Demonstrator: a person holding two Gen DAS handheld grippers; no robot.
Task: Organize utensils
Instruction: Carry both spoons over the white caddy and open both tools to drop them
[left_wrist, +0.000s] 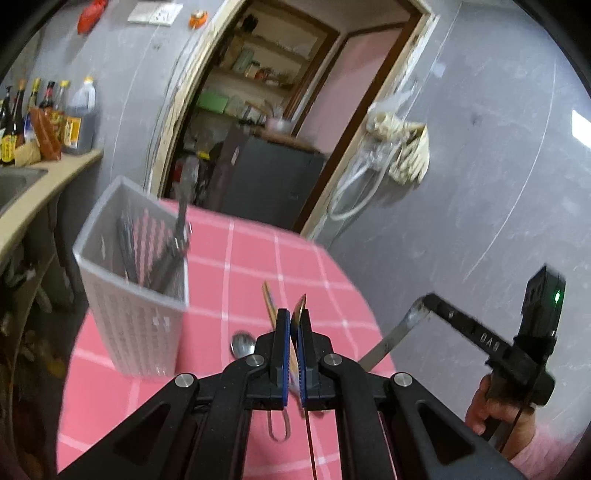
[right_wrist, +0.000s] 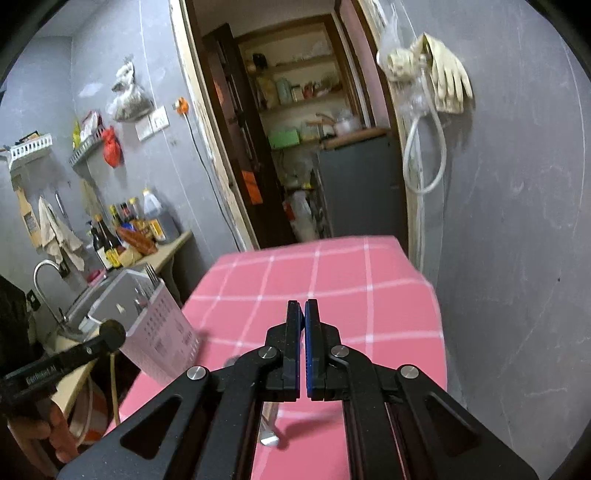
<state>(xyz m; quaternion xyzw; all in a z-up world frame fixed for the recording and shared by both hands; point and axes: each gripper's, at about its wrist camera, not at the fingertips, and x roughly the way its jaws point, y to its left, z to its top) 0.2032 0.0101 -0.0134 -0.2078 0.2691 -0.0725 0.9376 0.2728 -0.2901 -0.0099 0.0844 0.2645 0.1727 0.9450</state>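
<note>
Left tool (left_wrist: 294, 323) clamped on thin utensil (left_wrist: 299, 308), holder (left_wrist: 136, 280) ahead-left on bench (left_wrist: 258, 258); right tool (right_wrist: 303, 314) clenched, grasping metal utensil (left_wrist: 391, 339).

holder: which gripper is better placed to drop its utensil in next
Left. The left gripper holds a thin utensil with the holder just beside it; the right gripper, holding a metal utensil, sits farther off.

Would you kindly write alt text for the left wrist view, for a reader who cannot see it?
The left hand-held gripper is shut on thin chopsticks above a table covered in a pink checked tablecloth. A translucent utensil holder stands at left with utensils in it; a spoon lies on the cloth. At right, the right hand-held gripper holds a metal utensil.
</note>
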